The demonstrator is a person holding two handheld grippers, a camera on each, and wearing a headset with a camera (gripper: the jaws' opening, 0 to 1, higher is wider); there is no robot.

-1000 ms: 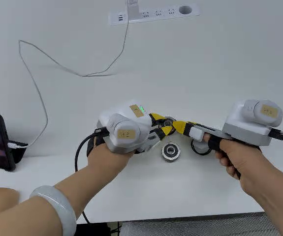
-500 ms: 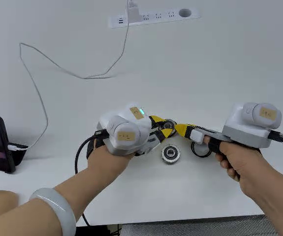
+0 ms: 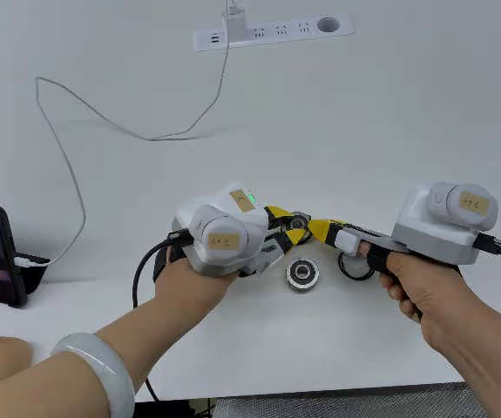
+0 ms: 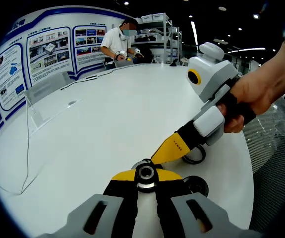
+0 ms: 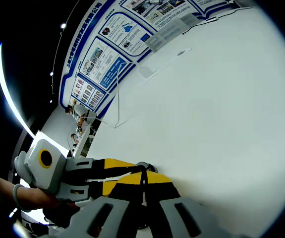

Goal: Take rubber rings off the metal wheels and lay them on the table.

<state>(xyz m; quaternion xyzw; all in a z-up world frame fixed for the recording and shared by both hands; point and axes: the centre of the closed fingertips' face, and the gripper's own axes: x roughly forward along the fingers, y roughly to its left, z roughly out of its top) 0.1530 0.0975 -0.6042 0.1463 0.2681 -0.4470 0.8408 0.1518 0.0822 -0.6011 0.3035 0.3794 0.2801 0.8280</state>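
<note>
Close up, wheel (image 4: 145,176) clamped in left gripper (image 4: 147,175); overhead, loose ring (image 3: 352,275) nearby

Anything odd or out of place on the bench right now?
Nothing stands out. The left gripper clamps one wheel with the right gripper at its rim; a loose rubber ring and a second wheel lie flat on the table.

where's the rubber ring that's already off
Head view: the loose rubber ring lies flat on the table, right of the metal wheel lying there and partly under the right gripper, whose fingers reach the held wheel in the left gripper.
</note>
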